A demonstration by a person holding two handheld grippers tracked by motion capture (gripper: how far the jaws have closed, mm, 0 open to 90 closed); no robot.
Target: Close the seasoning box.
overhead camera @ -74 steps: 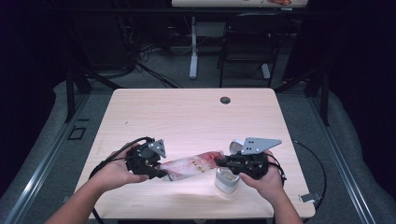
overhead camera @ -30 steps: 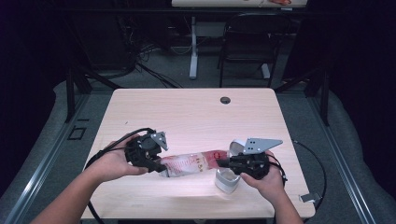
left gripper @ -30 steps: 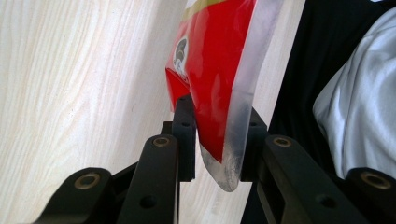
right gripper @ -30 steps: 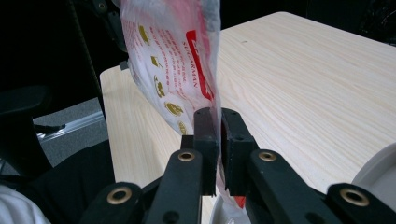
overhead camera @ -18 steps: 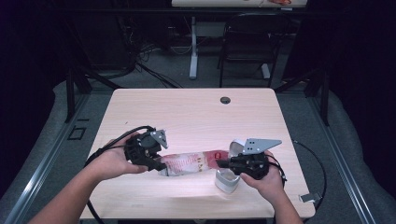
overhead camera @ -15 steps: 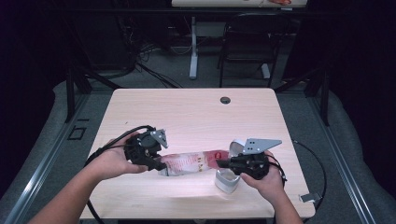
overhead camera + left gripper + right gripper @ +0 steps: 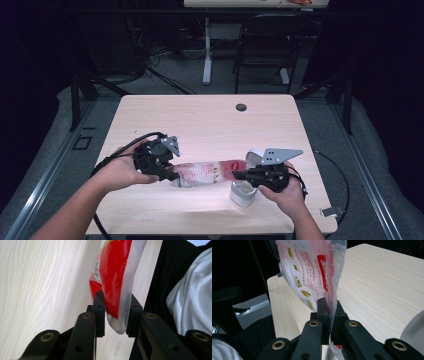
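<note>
Left gripper [image 7: 172, 176]: clamped on one end of the packet [image 7: 205, 172]; in the left gripper view its pads [image 7: 99, 307] press the sealed edge of the packet [image 7: 113, 285] from both sides.
Right gripper [image 7: 237, 175]: jaws have just been closing and now pinch the packet's other end; in the right gripper view the jaws stand almost together with the thin film of the packet [image 7: 312, 272] caught between them.
Packet: clear plastic with red print, held lengthwise between the two grippers just above the counter [image 7: 210, 125], over its near half.
Cup [image 7: 243, 194]: a pale, round container standing on the counter just below the packet's right end, beside the right hand [image 7: 285, 192]; its white rim shows at the lower right corner of the right gripper view [image 7: 413, 332].
Left hand [image 7: 120, 172]: wraps the left gripper at the packet's left end, forearm coming in from the near edge of the counter.
Counter: light wood grain, rectangular with rounded corners; beyond the packet the top is bare up to a small dark round cable hole [image 7: 241, 107] near the far edge.
Cables: a black one [image 7: 127, 150] loops from the left gripper left of the packet; another [image 7: 335, 175] trails off the counter's right edge.
Floor [image 7: 370, 165]: grey carpet around the counter.
Room: dark beyond the counter, with a black chair [image 7: 262, 55] and a white desk leg [image 7: 207, 50] far behind the packet, and tangled cords on the floor near them.
</note>
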